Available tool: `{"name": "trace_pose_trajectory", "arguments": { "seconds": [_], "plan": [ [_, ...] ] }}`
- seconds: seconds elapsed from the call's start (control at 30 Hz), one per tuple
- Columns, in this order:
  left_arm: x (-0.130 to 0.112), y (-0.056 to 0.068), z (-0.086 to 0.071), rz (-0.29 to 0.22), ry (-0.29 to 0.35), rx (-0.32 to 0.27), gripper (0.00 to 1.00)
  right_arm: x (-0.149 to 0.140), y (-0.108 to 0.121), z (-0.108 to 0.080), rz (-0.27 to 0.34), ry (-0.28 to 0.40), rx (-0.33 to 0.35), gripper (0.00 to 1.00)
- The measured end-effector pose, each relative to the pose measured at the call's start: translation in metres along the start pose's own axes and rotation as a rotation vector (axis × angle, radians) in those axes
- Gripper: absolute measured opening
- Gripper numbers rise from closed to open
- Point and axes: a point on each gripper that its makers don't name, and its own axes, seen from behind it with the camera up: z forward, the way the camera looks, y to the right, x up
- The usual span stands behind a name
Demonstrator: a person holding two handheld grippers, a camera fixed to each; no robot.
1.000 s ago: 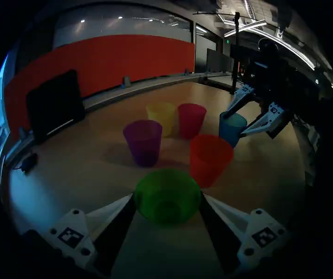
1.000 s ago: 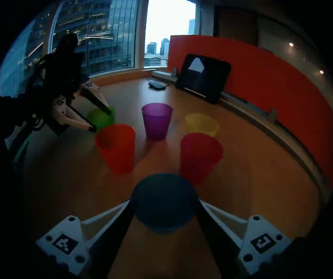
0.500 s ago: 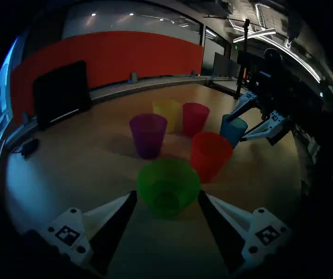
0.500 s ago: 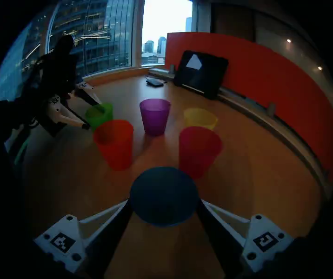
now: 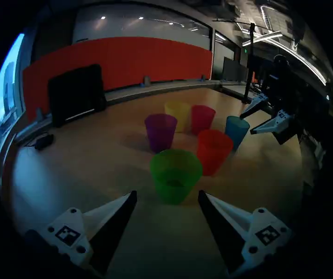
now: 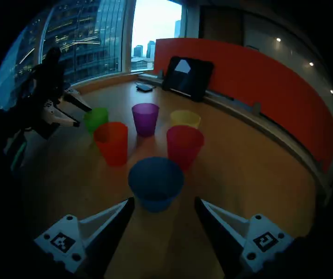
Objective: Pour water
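Several coloured cups stand clustered on the wooden table [image 5: 87,167]. The green cup [image 5: 176,174] is upright just beyond my left gripper [image 5: 166,193], which is open and apart from it. Behind it stand the purple cup [image 5: 161,131], yellow cup [image 5: 177,111], pink cup [image 5: 203,118] and orange cup [image 5: 214,149]. In the right gripper view the blue cup [image 6: 156,183] stands just ahead of my open right gripper [image 6: 164,200], not touching it. Farther off, the left gripper [image 6: 85,118] sits beside the green cup [image 6: 96,120], and the right gripper [image 5: 248,124] beside the blue cup [image 5: 237,130].
A black screen [image 5: 76,95] leans against the ledge below the orange wall [image 5: 120,58]. A small dark device [image 5: 43,141] lies near it. The person [image 6: 45,88] holding the grippers is a dark shape by the windows. A stand [image 5: 249,69] rises at the far end.
Both grippers have let go of their cups and drawn back. The green and blue cups, earlier between the fingers, now stand on the table beyond the fingertips.
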Motion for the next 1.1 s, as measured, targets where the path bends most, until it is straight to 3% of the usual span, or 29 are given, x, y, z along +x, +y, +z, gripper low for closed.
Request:
{"name": "trace_pose_trajectory", "arguments": {
  "seconds": [0.3, 0.57, 0.9, 1.1],
  "plan": [
    [0.004, -0.008, -0.026, 0.009, 0.036, 0.090, 0.98, -0.004, 0.007, -0.033, 0.028, 0.048, -0.065, 1.00],
    [0.010, -0.013, -0.044, 0.015, 0.083, 0.172, 0.98, 0.000, 0.011, -0.052, 0.049, 0.101, -0.118, 1.00],
    [0.029, -0.039, -0.067, 0.034, 0.177, 0.347, 0.98, 0.017, 0.026, -0.069, 0.066, 0.209, -0.239, 1.00],
    [0.042, -0.052, -0.078, 0.003, 0.247, 0.426, 0.98, 0.031, 0.041, -0.080, 0.085, 0.279, -0.334, 1.00]
  ]
}}
